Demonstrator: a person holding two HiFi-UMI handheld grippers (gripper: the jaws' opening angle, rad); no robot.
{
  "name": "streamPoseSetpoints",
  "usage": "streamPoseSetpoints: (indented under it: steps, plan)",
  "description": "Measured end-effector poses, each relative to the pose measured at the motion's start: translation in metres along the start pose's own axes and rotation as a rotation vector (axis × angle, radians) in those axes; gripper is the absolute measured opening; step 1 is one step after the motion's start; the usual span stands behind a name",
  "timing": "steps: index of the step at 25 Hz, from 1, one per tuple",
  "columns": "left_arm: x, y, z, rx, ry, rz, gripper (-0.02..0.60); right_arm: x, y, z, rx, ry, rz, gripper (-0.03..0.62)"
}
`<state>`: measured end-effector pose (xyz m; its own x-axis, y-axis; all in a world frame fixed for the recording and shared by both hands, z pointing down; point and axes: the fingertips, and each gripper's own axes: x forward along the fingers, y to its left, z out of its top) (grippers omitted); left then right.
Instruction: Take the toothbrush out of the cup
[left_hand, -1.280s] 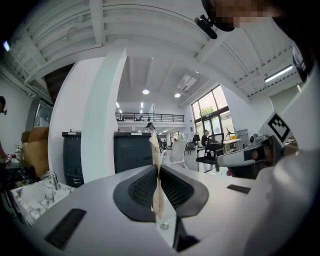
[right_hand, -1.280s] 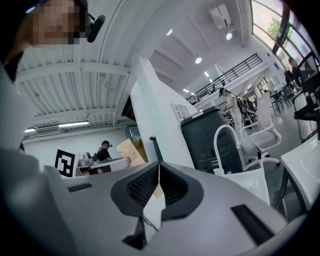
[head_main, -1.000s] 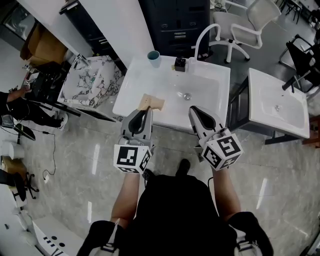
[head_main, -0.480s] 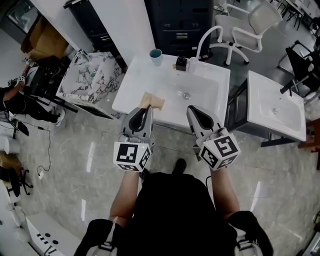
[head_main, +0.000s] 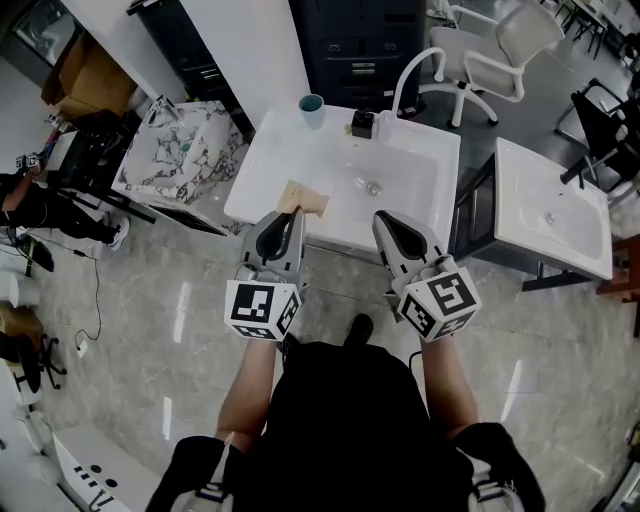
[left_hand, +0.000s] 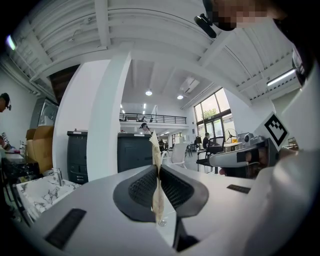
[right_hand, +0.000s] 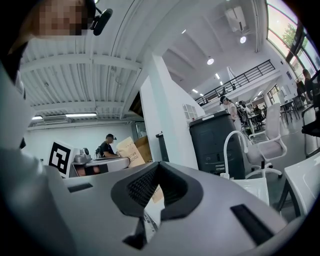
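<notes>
Right, left gripper (head_main: 288, 222) clamped on a tan paper slip (head_main: 306, 203), right gripper (head_main: 394, 225) closed on nothing, cup (head_main: 311, 108) away at the far edge of the sink (head_main: 410, 185), toothbrush too small to spot, likely light, stiff, slick, so pinch its handle above the rim.

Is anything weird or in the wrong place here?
Yes. The left gripper is pinching a thin scrap of brown paper between its shut jaws, at the near edge of the sink. That looks odd, because the cup stands far off at the sink's back corner, with neither gripper near it.
</notes>
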<state>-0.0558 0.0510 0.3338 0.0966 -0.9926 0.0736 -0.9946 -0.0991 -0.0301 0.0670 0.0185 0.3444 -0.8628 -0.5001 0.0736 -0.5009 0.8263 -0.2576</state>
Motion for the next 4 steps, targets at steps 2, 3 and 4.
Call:
streamPoseSetpoints:
  steps: [2, 3, 4]
  plan:
    - [-0.0003, 0.0001, -0.0008, 0.002, 0.001, -0.001, 0.037, -0.0007, 0.0008, -0.0013, -0.002, 0.003, 0.0, 0.031]
    - [-0.0005, -0.0002, -0.0014, 0.004, 0.003, -0.002, 0.037, -0.0012, 0.001, -0.0022, -0.003, 0.006, 0.0, 0.031]
    - [-0.0006, -0.0006, -0.002, 0.005, 0.004, -0.003, 0.037, -0.0018, 0.0012, -0.0031, -0.004, 0.008, 0.0, 0.031]
